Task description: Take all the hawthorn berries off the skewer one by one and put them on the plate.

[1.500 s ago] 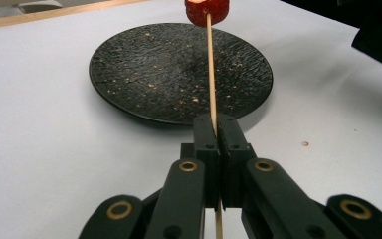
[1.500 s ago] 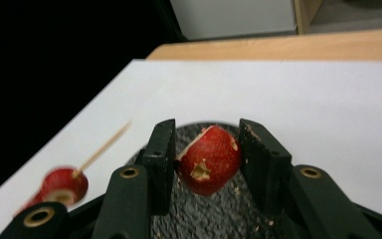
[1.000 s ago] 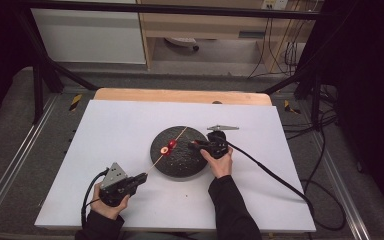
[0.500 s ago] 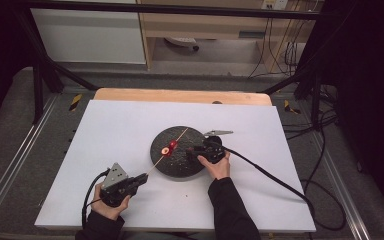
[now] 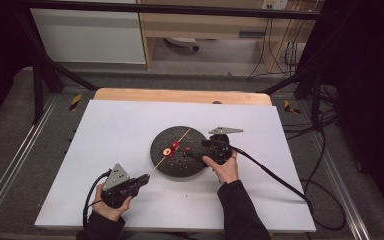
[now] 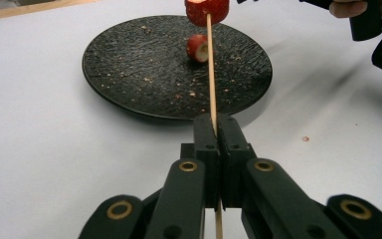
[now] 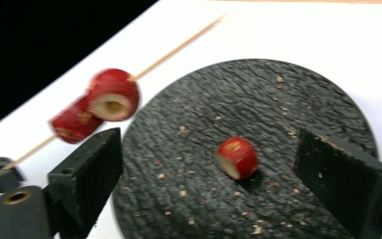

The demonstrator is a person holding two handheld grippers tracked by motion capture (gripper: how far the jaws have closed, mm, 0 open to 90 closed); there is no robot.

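right gripper [image 5: 196, 152]: lifted, jaws just opened wide, empty, over black plate [image 5: 160, 161]. left gripper [image 5: 141, 181]: clamped on skewer [image 6: 211, 79] bearing two strawberry slices. loose strawberry slice [image 7: 237, 157]: on plate; soft, slippery, bruisable; grip lightly across red sides.

High view looks down from above; both gripper views (close, low) share the plate [image 5: 177, 150].

Rough matt black plate [image 6: 144, 74], thin wooden skewer [image 6: 211, 84]
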